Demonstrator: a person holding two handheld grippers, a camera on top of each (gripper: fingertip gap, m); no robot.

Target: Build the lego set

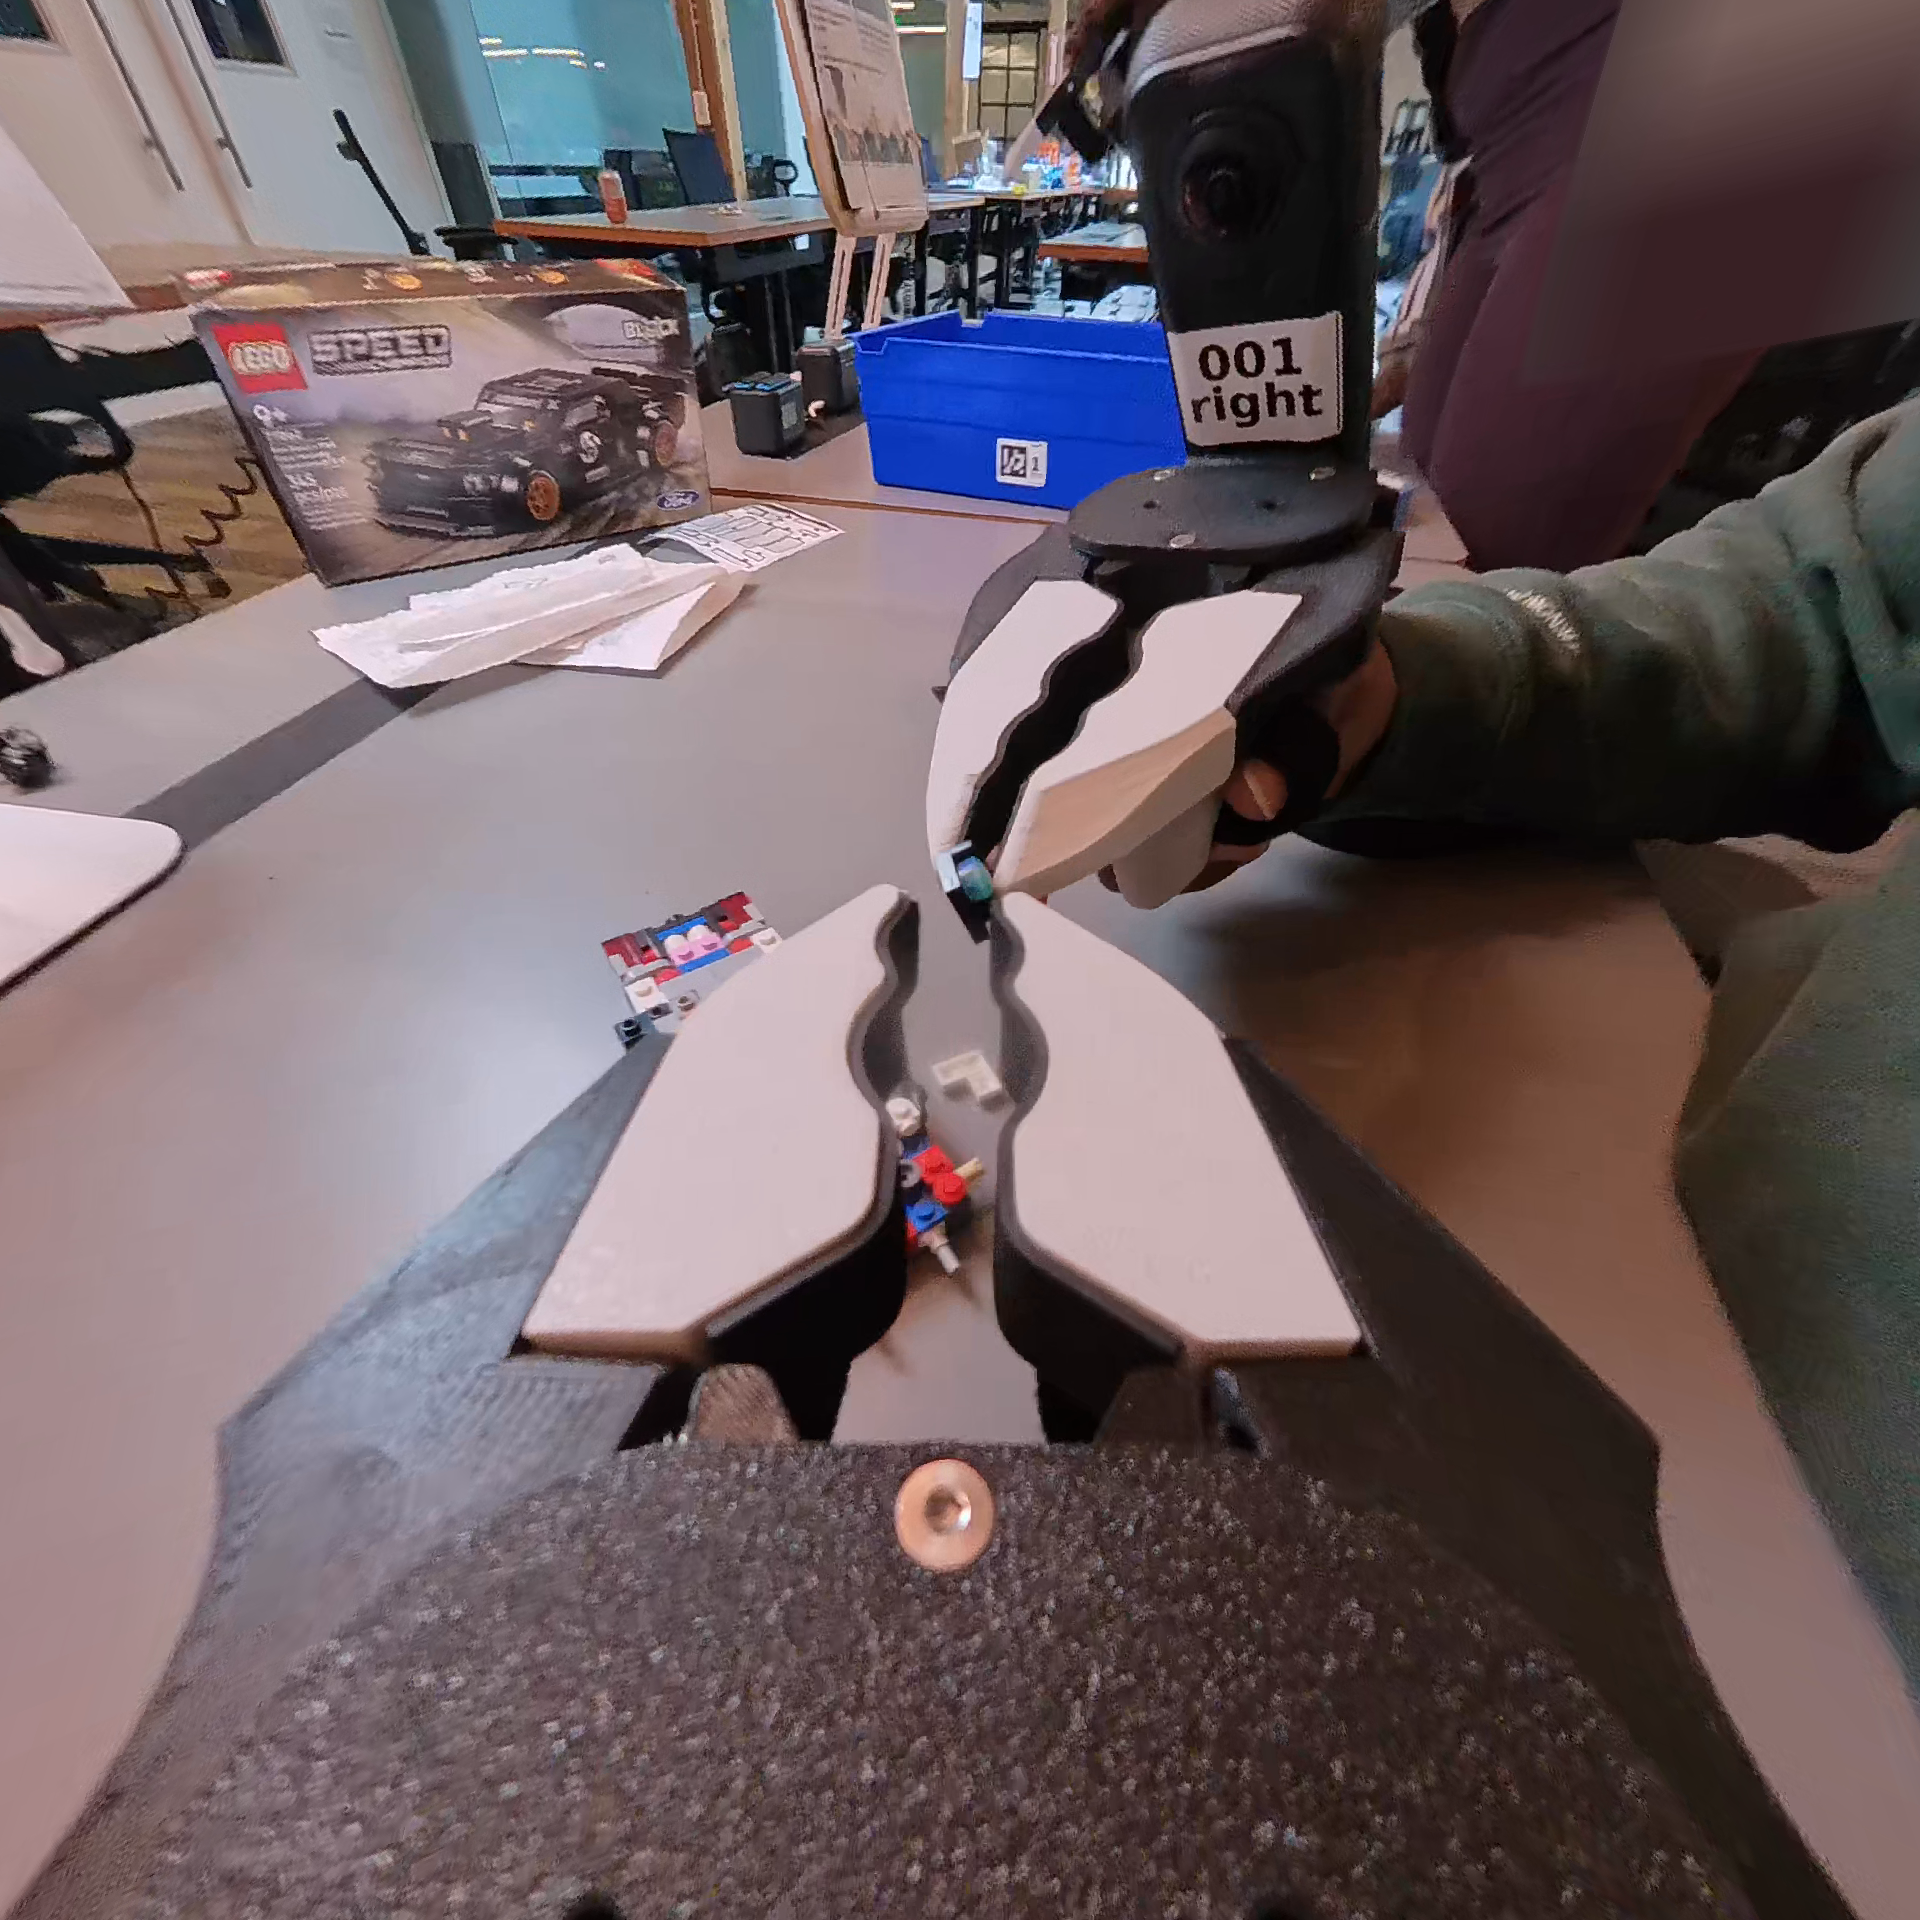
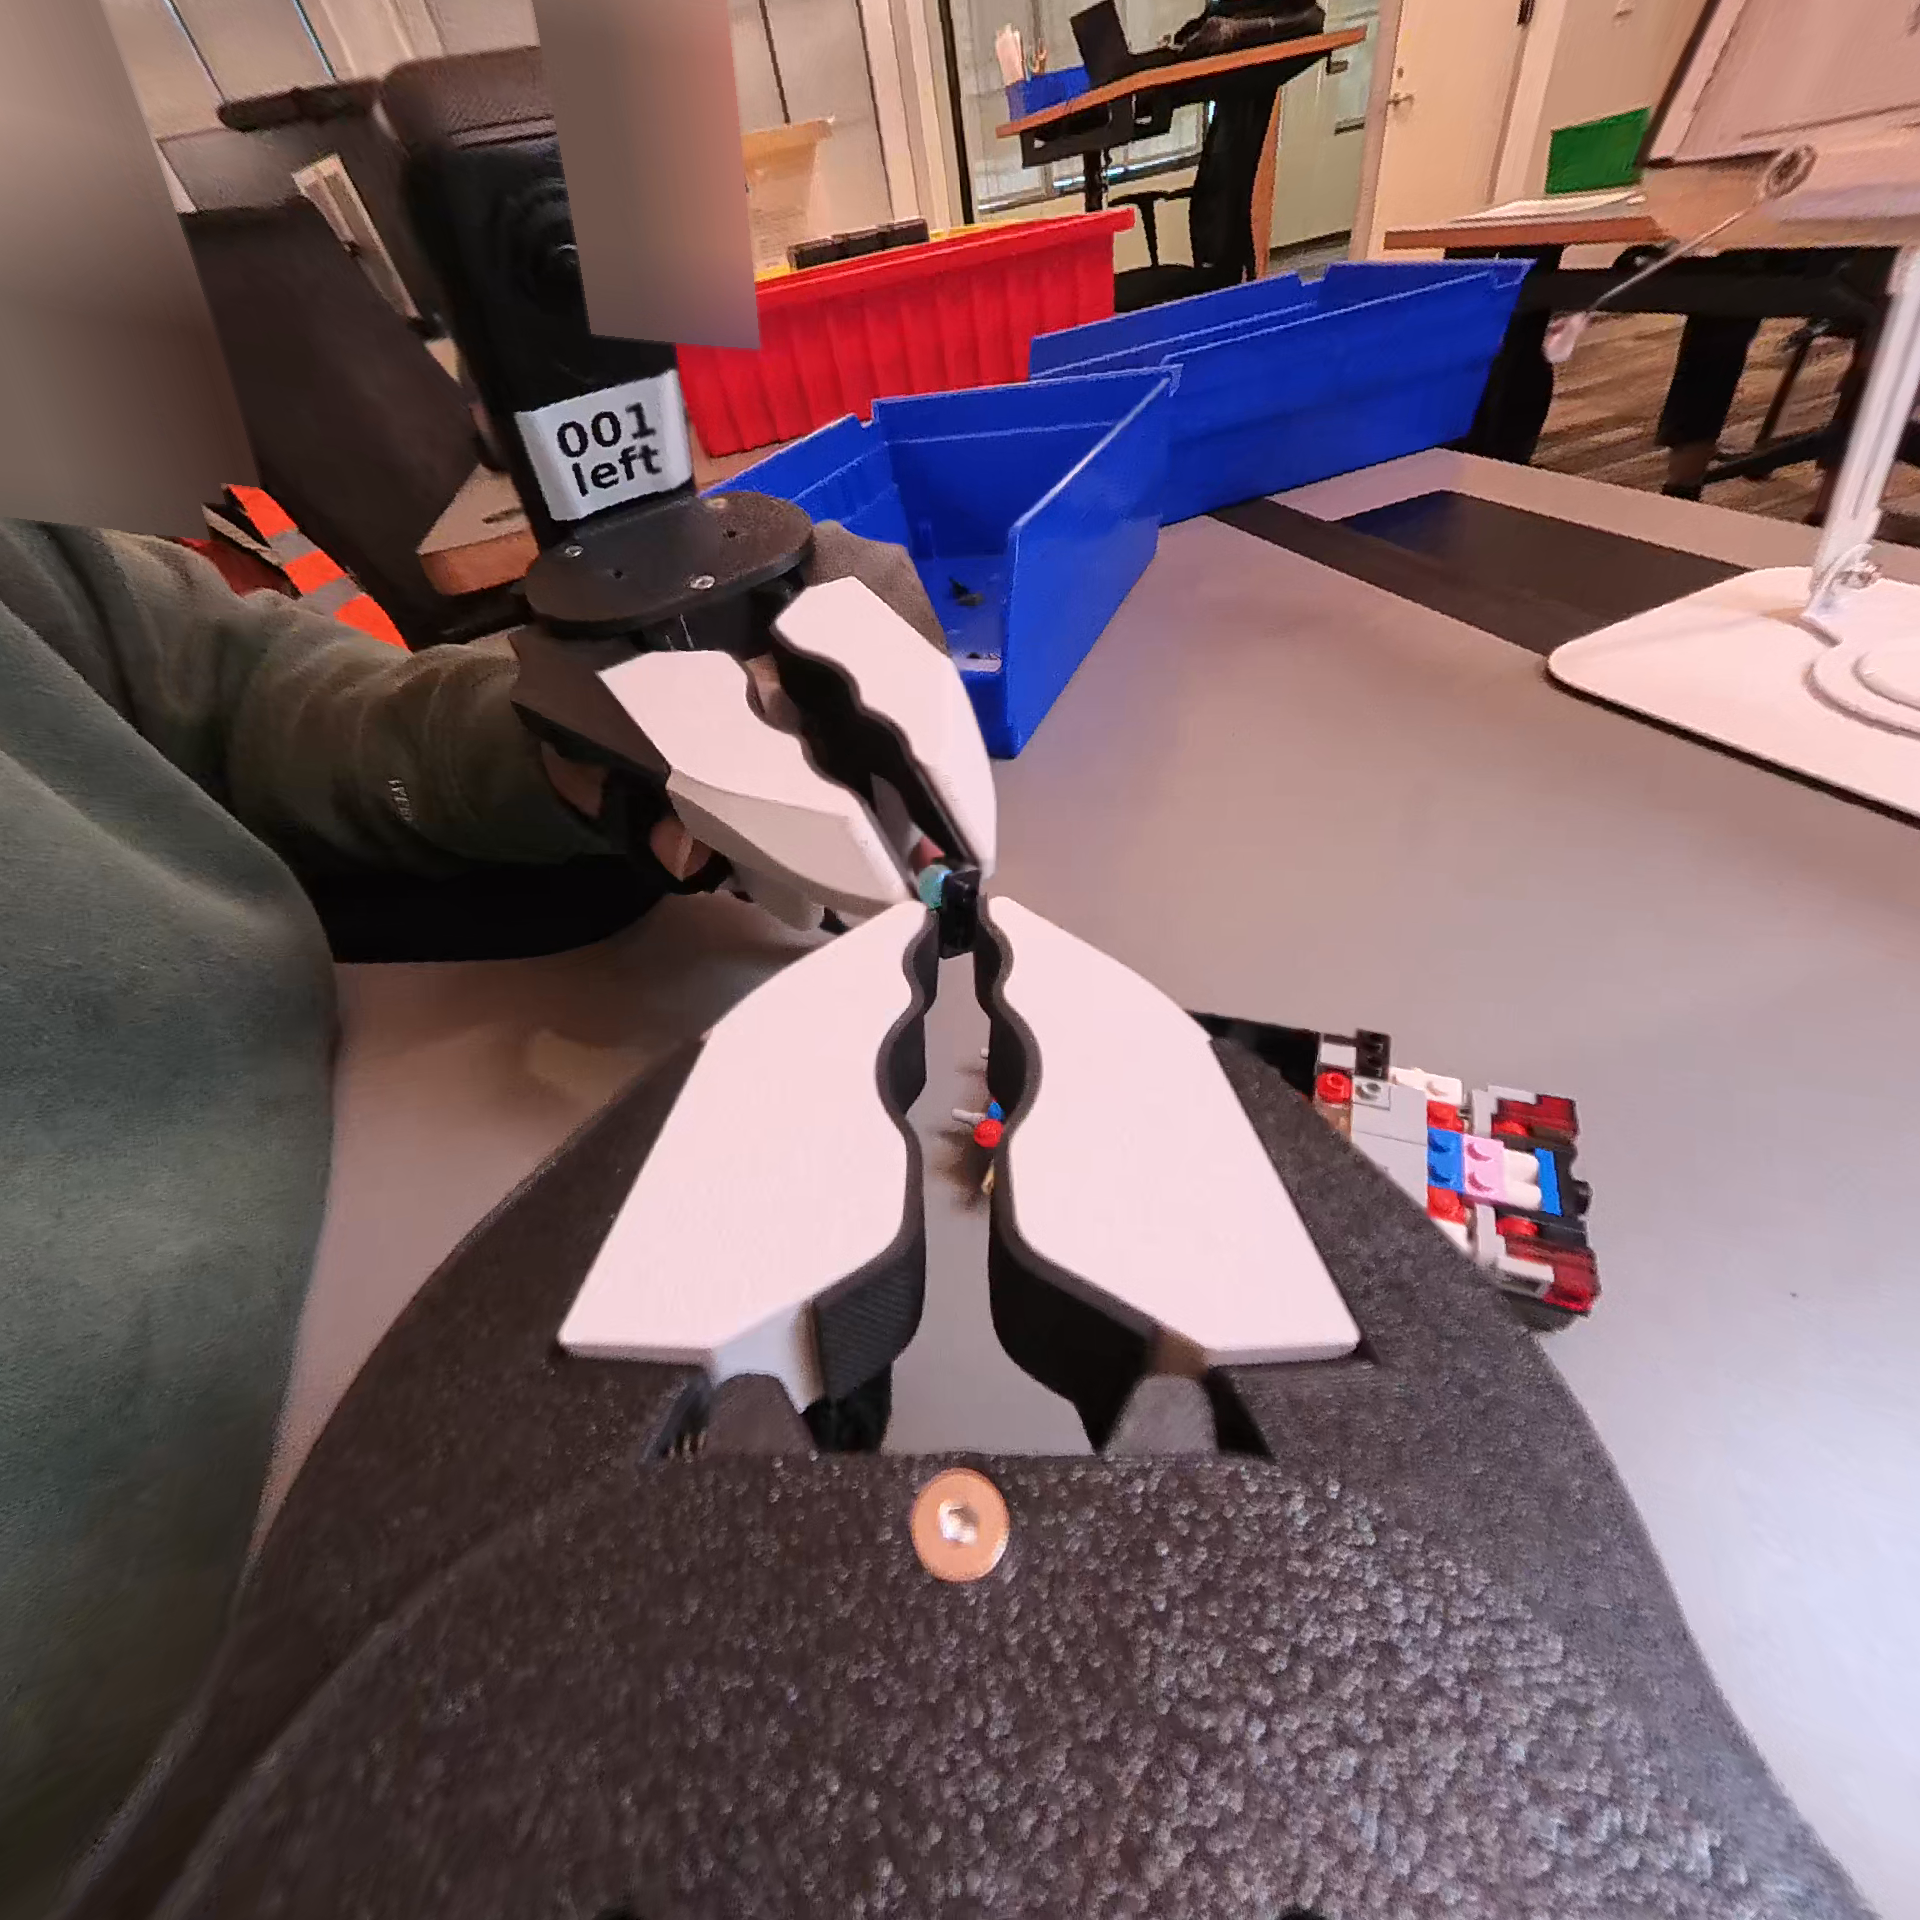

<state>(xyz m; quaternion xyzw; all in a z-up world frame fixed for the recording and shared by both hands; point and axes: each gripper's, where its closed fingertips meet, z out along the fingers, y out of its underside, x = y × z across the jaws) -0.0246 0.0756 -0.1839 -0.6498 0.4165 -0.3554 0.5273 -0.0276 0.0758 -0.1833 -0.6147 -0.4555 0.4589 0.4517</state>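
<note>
Your left gripper [image 1: 954, 906] and right gripper [image 2: 956, 920] meet tip to tip above the table [image 1: 644, 790], jaws narrow, both pinching one small black brick [image 1: 966, 883]; the half-built model [image 2: 1455, 1174] lies on the table just beside them.

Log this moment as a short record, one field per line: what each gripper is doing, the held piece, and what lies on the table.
left gripper: shut on small black piece
right gripper: shut on same piece, tip to tip
small black piece: carries a teal stud, held above the table
partial lego build: flat on grey table, untouched
loose lego parts: on table under the grippers
lego box: upright, far side
</note>
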